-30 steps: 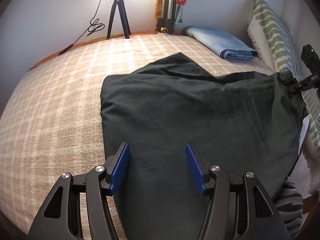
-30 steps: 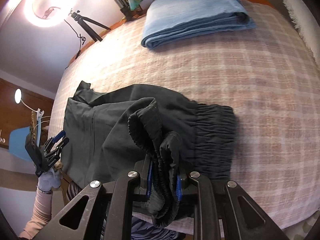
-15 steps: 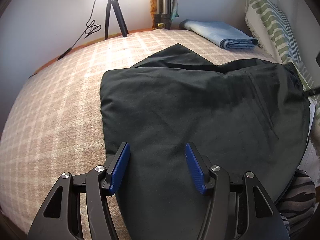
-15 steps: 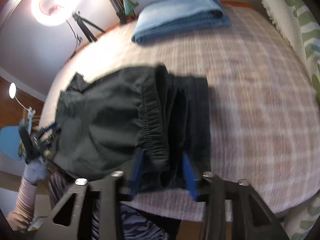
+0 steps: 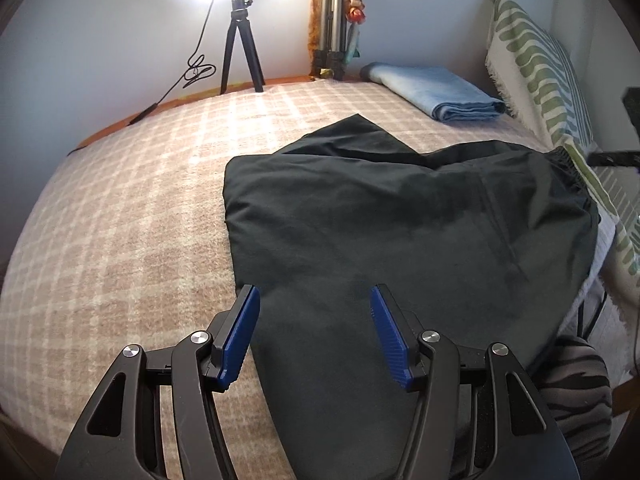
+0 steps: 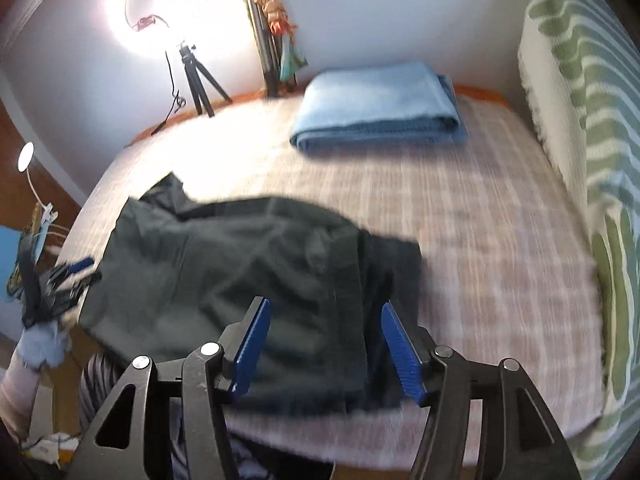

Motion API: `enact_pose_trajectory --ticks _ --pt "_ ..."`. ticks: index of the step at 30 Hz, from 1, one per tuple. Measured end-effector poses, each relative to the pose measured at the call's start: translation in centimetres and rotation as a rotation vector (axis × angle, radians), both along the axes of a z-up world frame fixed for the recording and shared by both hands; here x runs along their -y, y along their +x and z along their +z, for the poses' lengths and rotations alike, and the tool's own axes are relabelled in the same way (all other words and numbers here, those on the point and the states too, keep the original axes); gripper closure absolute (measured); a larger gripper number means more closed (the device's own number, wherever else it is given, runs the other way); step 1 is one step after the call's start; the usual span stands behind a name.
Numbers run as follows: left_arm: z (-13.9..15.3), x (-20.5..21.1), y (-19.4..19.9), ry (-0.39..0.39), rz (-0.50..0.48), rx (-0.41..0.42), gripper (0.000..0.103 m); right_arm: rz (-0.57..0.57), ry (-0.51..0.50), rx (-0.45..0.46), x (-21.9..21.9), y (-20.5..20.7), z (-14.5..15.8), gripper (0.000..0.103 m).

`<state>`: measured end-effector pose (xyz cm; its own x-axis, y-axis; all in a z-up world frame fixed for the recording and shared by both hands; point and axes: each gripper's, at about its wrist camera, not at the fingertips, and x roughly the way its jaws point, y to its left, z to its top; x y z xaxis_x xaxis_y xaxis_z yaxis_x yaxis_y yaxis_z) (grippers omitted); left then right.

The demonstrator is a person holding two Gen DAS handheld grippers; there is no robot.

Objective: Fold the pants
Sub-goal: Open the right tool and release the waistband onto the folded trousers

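Dark pants (image 5: 400, 220) lie folded over on the checked bedspread (image 5: 120, 220), the elastic waistband at the right end. My left gripper (image 5: 314, 336) hovers open over their near left end, blue pads apart and gripping nothing. In the right wrist view, which is blurred, the pants (image 6: 240, 272) spread out with the waistband nearest. My right gripper (image 6: 322, 344) is above that waistband and its jaws are opening; the cloth lies below the pads, not pinched. The left gripper (image 6: 68, 276) shows at the far left, held by a hand.
A folded blue blanket (image 5: 436, 92) lies at the back of the bed. A green-and-white striped pillow (image 5: 544, 80) leans along the right side. A small tripod (image 5: 240, 48) with a ring light and a second tripod (image 5: 332, 32) stand behind the bed. A zebra-patterned leg (image 5: 576, 392) is at bottom right.
The right gripper has let go of the waistband, which dropped flat onto the bed, and the gripper has risen and tilted. The left gripper lifted slightly and stayed open.
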<state>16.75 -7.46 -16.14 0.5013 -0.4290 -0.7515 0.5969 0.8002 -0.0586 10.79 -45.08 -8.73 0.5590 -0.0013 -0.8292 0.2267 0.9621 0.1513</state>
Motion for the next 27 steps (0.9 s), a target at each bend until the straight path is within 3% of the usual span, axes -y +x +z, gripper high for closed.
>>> enact_pose_trajectory --ticks 6,11,14,18,20,24,27 --pt "-0.2 -0.7 -1.1 -0.016 -0.009 -0.027 0.046 0.043 -0.023 0.062 -2.3 3.3 -1.0 0.050" --pt "-1.6 -1.3 -1.6 0.024 0.004 -0.051 0.046 0.073 -0.205 -0.067 -3.6 4.6 -3.8 0.055" --pt "-2.3 -2.5 -2.2 0.023 0.029 -0.071 0.046 0.011 -0.300 -0.121 -2.1 4.6 -5.5 0.049" --pt "-1.7 -5.2 -2.9 -0.030 0.107 -0.083 0.046 -0.065 -0.157 -0.098 0.4 3.5 -5.3 0.047" --pt "-1.5 -6.3 -2.9 -0.058 0.138 -0.097 0.046 -0.070 -0.145 -0.063 0.1 3.2 -4.1 0.046" --pt "-1.7 -7.5 -2.5 -0.126 0.176 -0.162 0.046 0.001 -0.080 -0.010 -2.4 4.1 -1.4 0.038" --pt "-2.3 -7.2 -2.2 -0.167 0.181 -0.204 0.046 0.103 -0.008 0.007 -5.5 5.9 0.1 0.037"
